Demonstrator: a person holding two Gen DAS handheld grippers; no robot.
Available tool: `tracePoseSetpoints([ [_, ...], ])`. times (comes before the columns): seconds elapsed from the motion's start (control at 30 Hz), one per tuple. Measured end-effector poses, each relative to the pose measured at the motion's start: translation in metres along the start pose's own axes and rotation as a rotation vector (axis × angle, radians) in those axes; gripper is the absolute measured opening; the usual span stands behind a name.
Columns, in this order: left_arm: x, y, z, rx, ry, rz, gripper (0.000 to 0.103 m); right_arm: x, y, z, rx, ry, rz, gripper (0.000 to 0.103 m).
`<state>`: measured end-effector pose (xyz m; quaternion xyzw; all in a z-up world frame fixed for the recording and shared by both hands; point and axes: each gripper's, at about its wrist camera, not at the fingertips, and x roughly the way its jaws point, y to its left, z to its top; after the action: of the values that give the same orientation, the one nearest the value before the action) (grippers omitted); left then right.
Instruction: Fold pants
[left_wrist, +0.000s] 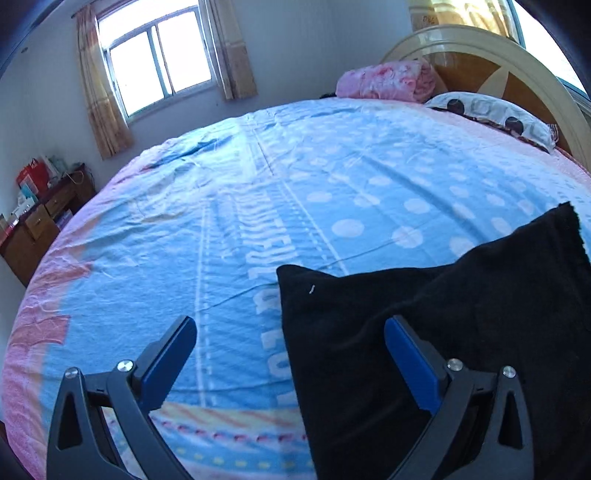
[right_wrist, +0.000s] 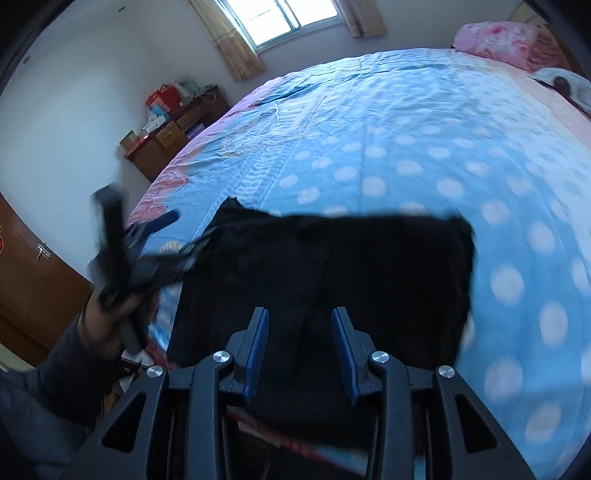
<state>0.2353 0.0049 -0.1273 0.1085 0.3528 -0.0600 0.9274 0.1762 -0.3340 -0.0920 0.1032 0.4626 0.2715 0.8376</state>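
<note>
The black pants (left_wrist: 424, 332) lie folded in a flat block on the blue dotted bedsheet (left_wrist: 258, 192) near the bed's front edge. My left gripper (left_wrist: 290, 328) is open wide and empty, above the pants' left edge. In the right wrist view the pants (right_wrist: 332, 269) fill the lower middle. My right gripper (right_wrist: 300, 317) is open and empty, hovering over the near part of the pants. The left gripper (right_wrist: 173, 236), blurred, is held in a hand at the pants' left side.
A pink rolled blanket (left_wrist: 388, 81) and a patterned pillow (left_wrist: 491, 114) lie at the headboard (left_wrist: 480, 48). A wooden desk (left_wrist: 40, 221) with boxes stands left of the bed, under a window (left_wrist: 155, 55). A brown wooden door (right_wrist: 33, 280) is at far left.
</note>
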Motion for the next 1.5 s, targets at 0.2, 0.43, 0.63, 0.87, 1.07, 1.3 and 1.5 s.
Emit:
tracePoseSetpoints([
  [0.2, -0.010, -0.003, -0.002, -0.024, -0.018, 0.007, 0.103, 0.015, -0.019, -0.045, 0.093, 0.089, -0.032, 0.037],
  [0.43, -0.028, -0.005, -0.008, -0.016, -0.036, 0.016, 0.103, -0.045, -0.021, -0.052, 0.065, -0.134, -0.140, 0.038],
  [0.63, -0.027, -0.010, -0.011, -0.015, -0.029, 0.015, 0.103, -0.031, -0.023, -0.051, 0.031, -0.100, -0.169, 0.037],
  [0.87, -0.025, -0.012, -0.012, -0.015, -0.025, 0.015, 0.103, -0.020, -0.023, -0.055, 0.001, -0.063, -0.228, 0.013],
  [1.07, -0.026, -0.013, -0.010, -0.011, -0.022, 0.019, 0.103, -0.025, -0.019, -0.058, -0.005, -0.074, -0.233, 0.010],
  [1.3, -0.025, -0.011, -0.011, -0.017, -0.014, 0.000, 0.103, -0.051, 0.001, -0.059, -0.056, -0.106, -0.250, 0.009],
  [1.5, -0.022, -0.015, -0.014, -0.012, -0.014, -0.022, 0.103, -0.004, -0.038, -0.069, 0.024, 0.022, -0.310, 0.009],
])
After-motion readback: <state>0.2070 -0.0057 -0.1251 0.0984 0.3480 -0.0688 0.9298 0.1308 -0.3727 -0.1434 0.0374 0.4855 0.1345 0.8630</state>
